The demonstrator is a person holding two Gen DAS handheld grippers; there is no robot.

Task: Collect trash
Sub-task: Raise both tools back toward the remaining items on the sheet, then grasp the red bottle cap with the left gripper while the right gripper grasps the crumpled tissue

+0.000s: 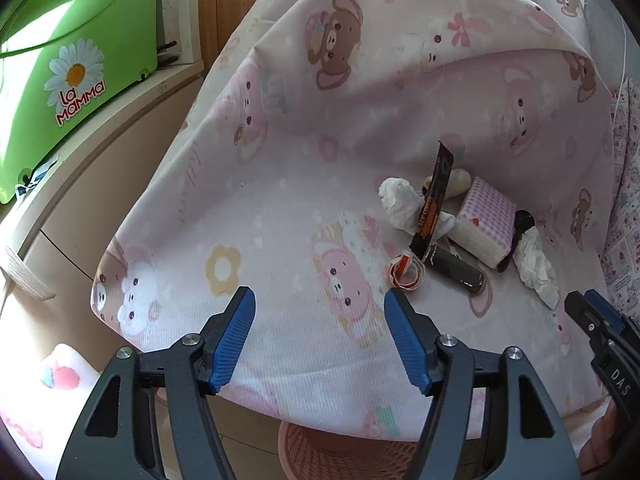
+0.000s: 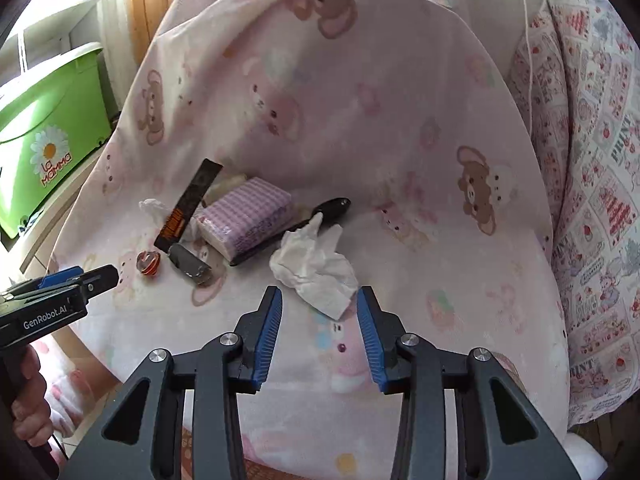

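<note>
Spread wide and gripping nothing, the right claw (image 2: pixel 319 308) is hovering just short of the crumpled tissue (image 2: pixel 314 270), which is lying dead ahead between its fingers on the pink bear-print cover (image 2: pixel 400 128). Equally released, the left claw (image 1: pixel 320 312) is sitting farther off, its view alone showing the pink basket (image 1: pixel 340 456) below.

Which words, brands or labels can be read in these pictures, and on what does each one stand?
"La Mamma": green plastic box, beside a daisy.
"GenRobot.AI": left gripper, on its black body.
"DAS": right gripper, on its black arm.
"PRINT": patterned pink pillow.
Orange print on the black snack wrapper: too blurred to read.
</note>
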